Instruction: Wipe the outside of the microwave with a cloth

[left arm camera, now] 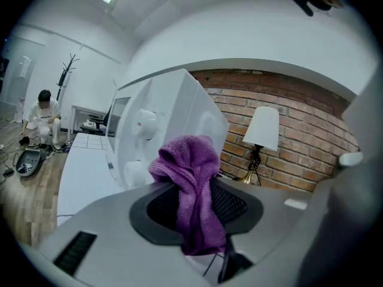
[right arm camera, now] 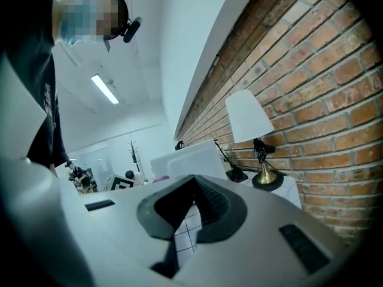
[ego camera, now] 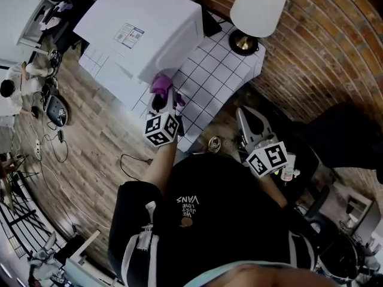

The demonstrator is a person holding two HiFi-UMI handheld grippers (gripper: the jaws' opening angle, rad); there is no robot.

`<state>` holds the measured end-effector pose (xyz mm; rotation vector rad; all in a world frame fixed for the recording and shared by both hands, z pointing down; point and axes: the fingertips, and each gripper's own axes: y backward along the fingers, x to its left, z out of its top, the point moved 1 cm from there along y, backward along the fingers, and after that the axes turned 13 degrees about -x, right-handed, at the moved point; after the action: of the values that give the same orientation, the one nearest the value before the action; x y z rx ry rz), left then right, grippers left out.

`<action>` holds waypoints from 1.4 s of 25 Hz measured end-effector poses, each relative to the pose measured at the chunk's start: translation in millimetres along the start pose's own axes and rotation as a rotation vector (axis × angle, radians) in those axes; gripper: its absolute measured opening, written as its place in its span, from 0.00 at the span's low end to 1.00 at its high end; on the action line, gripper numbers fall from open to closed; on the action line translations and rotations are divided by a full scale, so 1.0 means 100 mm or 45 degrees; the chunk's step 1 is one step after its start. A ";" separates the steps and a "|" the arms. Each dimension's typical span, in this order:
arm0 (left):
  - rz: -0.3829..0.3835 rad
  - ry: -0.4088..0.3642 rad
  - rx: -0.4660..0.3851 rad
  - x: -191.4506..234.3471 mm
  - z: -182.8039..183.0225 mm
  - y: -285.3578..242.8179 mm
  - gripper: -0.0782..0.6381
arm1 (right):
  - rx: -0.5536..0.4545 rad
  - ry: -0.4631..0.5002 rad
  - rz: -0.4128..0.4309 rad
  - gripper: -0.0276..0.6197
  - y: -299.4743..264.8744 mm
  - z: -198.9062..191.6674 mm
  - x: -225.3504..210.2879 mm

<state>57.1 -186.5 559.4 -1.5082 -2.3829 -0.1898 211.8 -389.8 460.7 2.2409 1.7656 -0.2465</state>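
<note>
Right now, pinching the purple cloth [ego camera: 160, 84] tight in the left claw [ego camera: 164, 100], jaws shut on its middle, with a soft lump poking out past the tips. Held up right by the near corner of the white microwave [ego camera: 143, 28] on the checked table [ego camera: 209, 70]; hard to tell if touching. Looks soft, light and floppy, so probably squashes flat when pushed. Best to grip the middle and rub with the puffy end. Big and heavy-looking box, so likely no sliding under a gentle rub. Hanging low at the side, the right claw [ego camera: 251, 121], jaws closed together on nothing.
</note>
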 end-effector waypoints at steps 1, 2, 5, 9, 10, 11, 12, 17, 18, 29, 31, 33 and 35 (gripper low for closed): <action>0.009 -0.002 -0.003 0.03 0.00 0.03 0.31 | 0.000 -0.001 0.002 0.04 0.00 0.00 0.01; 0.016 -0.003 -0.004 0.06 0.00 0.06 0.31 | -0.001 -0.002 0.003 0.04 0.00 0.00 0.01; 0.022 -0.001 0.009 0.10 -0.03 0.06 0.31 | -0.002 -0.004 -0.003 0.04 0.02 -0.01 -0.01; -0.016 0.017 0.024 -0.02 -0.06 -0.13 0.31 | -0.006 -0.006 -0.032 0.04 0.08 0.01 -0.05; -0.029 0.023 0.025 -0.07 -0.07 -0.22 0.31 | -0.008 -0.005 -0.043 0.04 0.10 0.01 -0.07; -0.041 0.030 0.025 -0.13 -0.07 -0.31 0.31 | -0.010 -0.002 -0.056 0.04 0.12 0.02 -0.10; -0.050 0.036 0.024 -0.18 -0.08 -0.40 0.31 | -0.012 0.000 -0.070 0.04 0.15 0.03 -0.14; -0.097 0.045 0.026 -0.44 -0.10 -0.87 0.31 | -0.032 0.014 -0.164 0.04 0.28 0.11 -0.34; -0.108 0.045 0.032 -0.49 -0.12 -0.96 0.31 | -0.036 0.017 -0.188 0.04 0.31 0.13 -0.38; -0.160 0.061 0.089 -0.93 -0.35 -1.78 0.31 | -0.056 0.032 -0.429 0.04 0.74 0.22 -0.78; -0.167 0.057 0.094 -0.99 -0.37 -1.87 0.31 | -0.058 0.033 -0.461 0.04 0.79 0.23 -0.83; -0.175 0.047 0.103 -1.02 -0.40 -1.95 0.31 | -0.060 0.034 -0.485 0.04 0.83 0.24 -0.87; -0.178 0.044 0.114 -1.05 -0.44 -2.02 0.31 | -0.058 0.035 -0.499 0.04 0.84 0.24 -0.90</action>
<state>-73.8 -376.7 577.1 -1.2896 -2.4365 -0.1368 273.1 -498.3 474.3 1.8581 2.1908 -0.2507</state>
